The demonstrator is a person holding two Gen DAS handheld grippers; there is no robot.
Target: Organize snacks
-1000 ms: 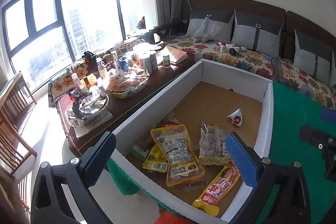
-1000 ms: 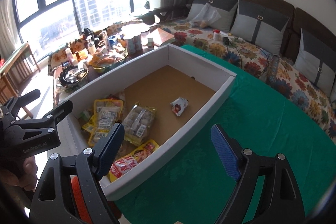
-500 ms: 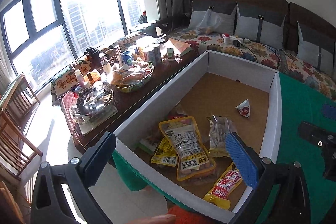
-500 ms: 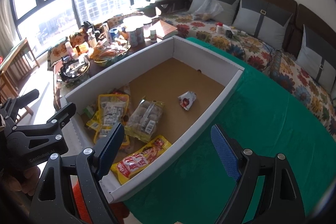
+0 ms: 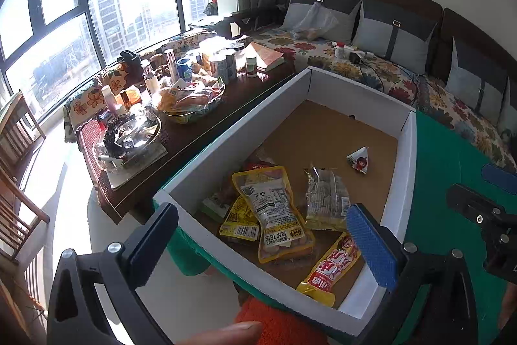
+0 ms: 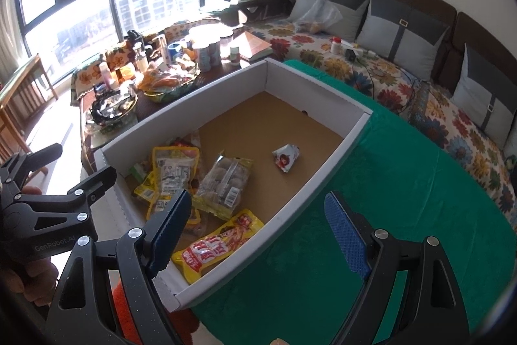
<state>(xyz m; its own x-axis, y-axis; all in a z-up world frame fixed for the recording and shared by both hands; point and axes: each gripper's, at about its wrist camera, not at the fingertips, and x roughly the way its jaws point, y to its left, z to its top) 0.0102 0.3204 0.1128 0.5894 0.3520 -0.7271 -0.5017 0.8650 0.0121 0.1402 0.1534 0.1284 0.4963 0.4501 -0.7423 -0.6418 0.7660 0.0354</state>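
A white cardboard box (image 5: pixel 407 157) with a brown floor lies on a green cloth (image 6: pixel 404 199). At its near end lie a yellow peanut bag (image 5: pixel 274 215), a clear bag of round cakes (image 5: pixel 326 199) and a red-and-yellow pack (image 5: pixel 332 267). A small triangular packet (image 5: pixel 358 162) lies alone further in. My left gripper (image 5: pixel 261 244) hovers open above the box's near left corner, empty. My right gripper (image 6: pixel 258 228) hangs open over the box's near right wall (image 6: pixel 323 164), above the red-and-yellow pack (image 6: pixel 223 243), and holds nothing.
A dark low table (image 5: pixel 194 134) left of the box carries bowls, bottles and cans. A sofa (image 5: pixel 387 70) with a floral cover and grey cushions runs behind. A wooden chair (image 5: pixel 16 167) stands at far left. An orange cushion (image 5: pixel 278 325) lies below the box's near end.
The left gripper has tipped a little, so the box sits further right and nearer in its view. The right view shifted slightly toward the box. Snacks lie unmoved; both jaws stay wide.
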